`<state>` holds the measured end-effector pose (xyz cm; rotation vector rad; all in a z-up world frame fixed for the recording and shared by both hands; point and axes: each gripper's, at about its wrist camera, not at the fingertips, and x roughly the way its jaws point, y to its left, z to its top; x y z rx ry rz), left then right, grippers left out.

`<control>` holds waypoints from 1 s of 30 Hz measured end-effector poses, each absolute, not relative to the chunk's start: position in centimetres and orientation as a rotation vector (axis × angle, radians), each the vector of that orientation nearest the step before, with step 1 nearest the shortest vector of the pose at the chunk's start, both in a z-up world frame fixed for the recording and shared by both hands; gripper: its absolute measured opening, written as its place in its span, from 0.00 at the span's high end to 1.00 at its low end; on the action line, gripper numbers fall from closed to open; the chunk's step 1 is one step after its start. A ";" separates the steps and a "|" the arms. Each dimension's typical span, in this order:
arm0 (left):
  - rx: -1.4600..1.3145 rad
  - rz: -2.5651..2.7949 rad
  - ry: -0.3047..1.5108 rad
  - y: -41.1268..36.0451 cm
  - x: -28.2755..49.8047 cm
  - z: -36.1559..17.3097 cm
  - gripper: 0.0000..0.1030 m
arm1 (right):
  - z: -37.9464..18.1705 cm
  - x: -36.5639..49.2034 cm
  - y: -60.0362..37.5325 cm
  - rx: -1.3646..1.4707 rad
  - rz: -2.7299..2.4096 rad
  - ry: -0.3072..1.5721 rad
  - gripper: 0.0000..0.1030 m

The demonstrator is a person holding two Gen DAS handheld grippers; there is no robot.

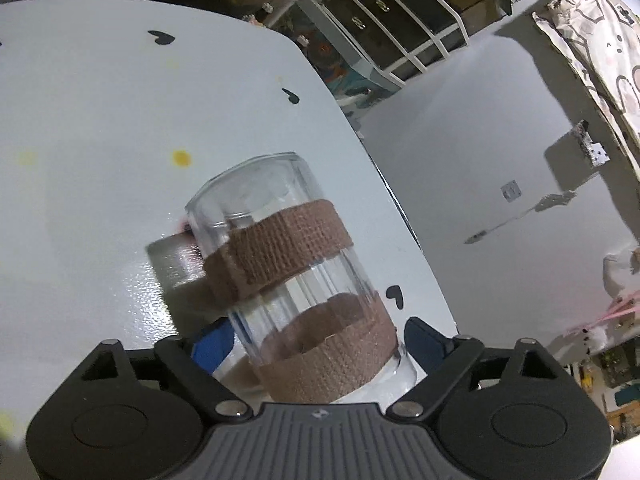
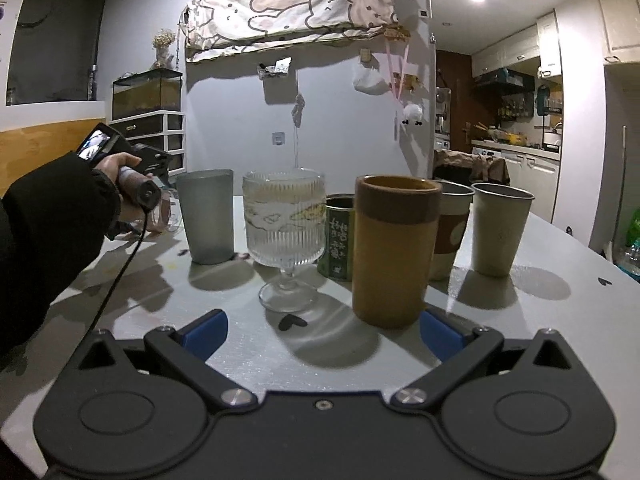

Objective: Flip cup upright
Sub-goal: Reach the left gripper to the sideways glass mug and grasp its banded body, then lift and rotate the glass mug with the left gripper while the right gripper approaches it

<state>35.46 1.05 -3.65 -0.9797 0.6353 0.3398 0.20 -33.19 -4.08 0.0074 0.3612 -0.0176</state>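
Left wrist view: your left gripper (image 1: pixel 316 344) is reaching over the white desk (image 1: pixel 100 128), and its blue fingers (image 1: pixel 214 344) are sitting on either side of a clear glass cup (image 1: pixel 288 272) wrapped with two tan bands of tape (image 1: pixel 280 248). The cup is filling the centre of the view and leaning toward 11 o'clock, its far end over the desk near the rounded desk edge at 3 o'clock. The fingers are standing about as wide as the cup, with the pads close against its sides; whether they are actually pressing on it, you cannot tell. Which end is the mouth is also unclear through the glass.

Right wrist view: your right gripper (image 2: pixel 320 332) is hovering low over the desk with its fingers spread wide and holding nothing. Ahead, from 10 to 2 o'clock, a row of upright vessels is standing: a grey tumbler (image 2: pixel 206 216), a ribbed stemmed glass (image 2: pixel 286 236), a green tin (image 2: pixel 338 236), a tall tan cup (image 2: pixel 394 252) and two pale cups behind it. At 9 o'clock your left hand (image 2: pixel 120 168) is working the other gripper.

The step in hand appears to be the grasp or mid-turn of the taped cup. The next move likely calls for a firm hold and a wrist roll, then setting the base flat on the desk.
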 end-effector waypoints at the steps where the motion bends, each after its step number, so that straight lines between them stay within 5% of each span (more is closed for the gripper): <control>1: -0.979 0.321 0.637 1.3 35.0 -3.6 0.18 | -4.1 0.3 -33.2 0.008 -0.016 0.362 0.00; 30: -0.615 -0.369 0.993 -1.4 8.3 -3.2 0.24 | -0.9 0.1 -31.7 0.133 0.150 0.356 0.00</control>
